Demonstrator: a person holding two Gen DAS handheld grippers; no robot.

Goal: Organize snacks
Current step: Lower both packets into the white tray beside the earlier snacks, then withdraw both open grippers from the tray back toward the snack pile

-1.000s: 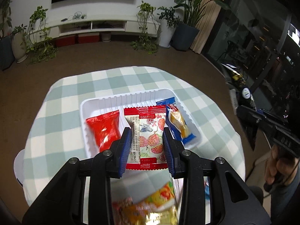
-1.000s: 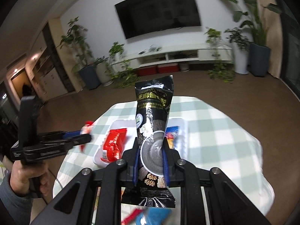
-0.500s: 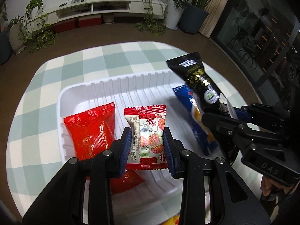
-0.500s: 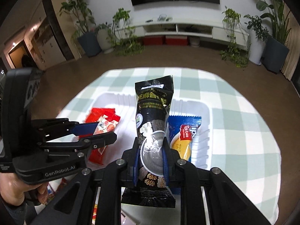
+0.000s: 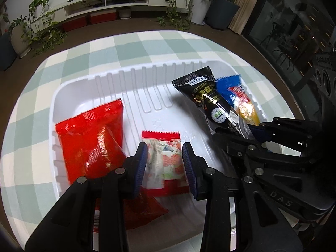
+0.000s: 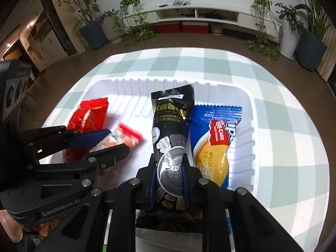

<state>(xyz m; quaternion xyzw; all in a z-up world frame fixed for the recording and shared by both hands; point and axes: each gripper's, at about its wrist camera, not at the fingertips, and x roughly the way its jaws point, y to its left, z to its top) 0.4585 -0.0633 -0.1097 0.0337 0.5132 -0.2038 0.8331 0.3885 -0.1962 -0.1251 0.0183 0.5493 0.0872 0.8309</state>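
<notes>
A white ribbed tray (image 5: pixel 147 67) (image 6: pixel 210 83) sits on a green-checked tablecloth (image 5: pixel 136 46). In it lie a red bag (image 5: pixel 90 136) (image 6: pixel 90 113) at the left and a blue cake packet (image 5: pixel 231 88) (image 6: pixel 216 138) at the right. My left gripper (image 5: pixel 162 153) (image 6: pixel 116 140) is low over the tray's middle. Its jaws are opening, and a red-and-white packet (image 5: pixel 163 157) (image 6: pixel 126 135) sits blurred and loose between the pads. My right gripper (image 6: pixel 169 163) (image 5: pixel 237 129) is shut on a long black packet (image 6: pixel 172 117) (image 5: pixel 208 98), whose tip reaches down beside the blue packet.
Another red packet (image 5: pixel 142 210) shows under my left gripper at the tray's near edge. Beyond the round table are brown floor, potted plants (image 6: pixel 92 29) and a low white TV cabinet (image 6: pixel 199 14). A hand (image 6: pixel 10 229) holds the left gripper.
Both grippers have sunk toward the tray, which now fills the views. The black packet has come down next to the blue one. The red-and-white packet has slipped forward between the left pads.
</notes>
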